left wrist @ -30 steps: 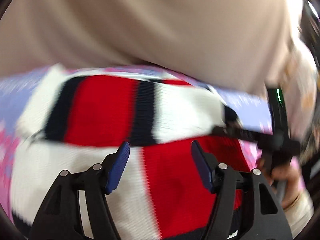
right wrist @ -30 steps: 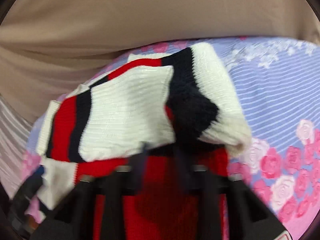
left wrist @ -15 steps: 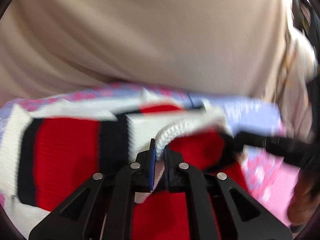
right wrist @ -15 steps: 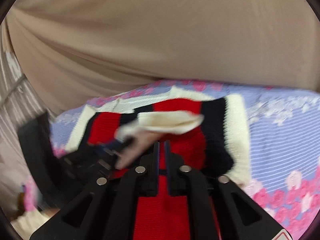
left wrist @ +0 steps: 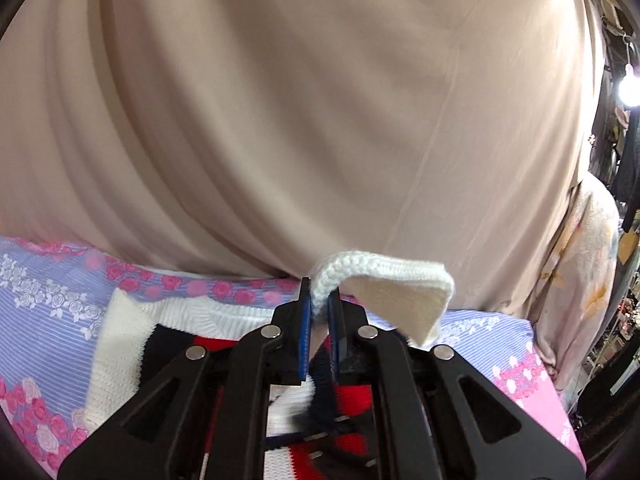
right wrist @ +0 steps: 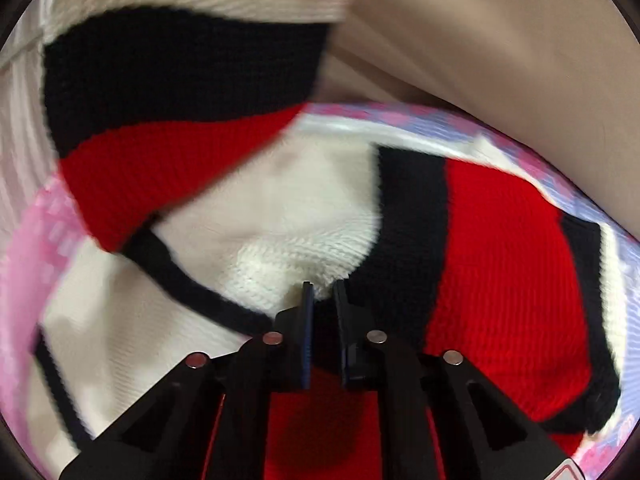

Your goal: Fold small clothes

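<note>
- The left hand-held gripper (left wrist: 319,309) pinches a white ribbed edge of the knit sweater (left wrist: 384,280), lifted above the floral sheet (left wrist: 52,300); the edge flops over to the right of the pads.
- The rest of the red, black and white garment lies on the sheet below, before a beige curtain (left wrist: 320,100).
- The right hand-held gripper (right wrist: 322,294), whose jaws have just been closing, grips white knit at a bunched fold of the sweater (right wrist: 500,260).

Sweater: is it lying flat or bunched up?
Bunched up. Both grippers are shut on the sweater: left gripper lifts a white edge, right gripper pinches white knit, a flap raised.
</note>
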